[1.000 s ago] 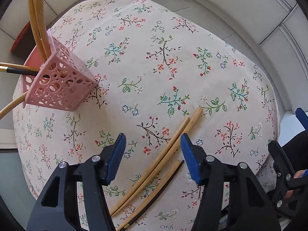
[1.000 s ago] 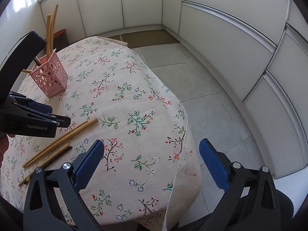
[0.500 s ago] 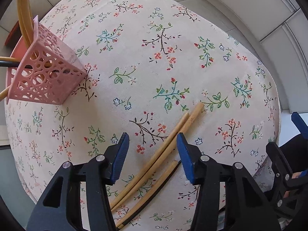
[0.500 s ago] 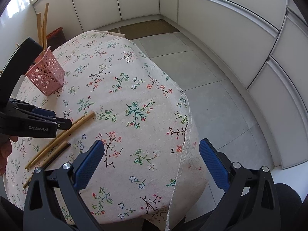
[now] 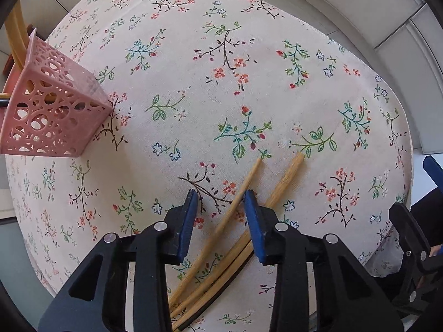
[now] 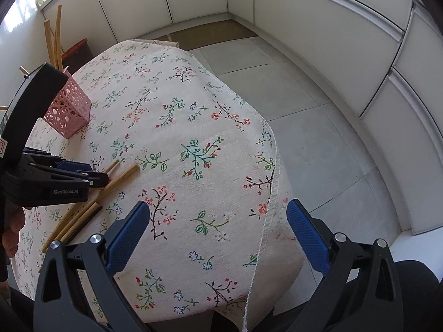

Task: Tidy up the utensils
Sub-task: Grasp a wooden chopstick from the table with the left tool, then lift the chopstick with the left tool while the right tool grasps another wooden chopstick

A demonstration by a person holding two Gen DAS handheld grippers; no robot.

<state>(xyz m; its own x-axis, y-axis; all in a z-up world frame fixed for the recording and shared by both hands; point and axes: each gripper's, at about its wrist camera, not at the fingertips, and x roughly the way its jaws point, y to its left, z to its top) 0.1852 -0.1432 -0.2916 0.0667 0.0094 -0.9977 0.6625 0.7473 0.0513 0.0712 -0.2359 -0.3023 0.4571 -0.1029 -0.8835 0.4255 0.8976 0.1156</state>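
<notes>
Chopsticks' (image 5: 235, 213) near ends hidden under left gripper (image 5: 221, 202); its jaws, just closing, straddle one chopstick, not yet gripping. Right gripper (image 6: 218, 221) jaws wide, empty.

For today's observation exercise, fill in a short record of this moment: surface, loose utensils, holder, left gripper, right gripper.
surface: table under a floral cloth
loose utensils: wooden chopsticks lying flat near the cloth's edge
holder: pink basket, already holding some sticks
left gripper: jaws have just been closing around one chopstick; pads not yet pressing it
right gripper: open, empty, over the cloth's edge
</notes>
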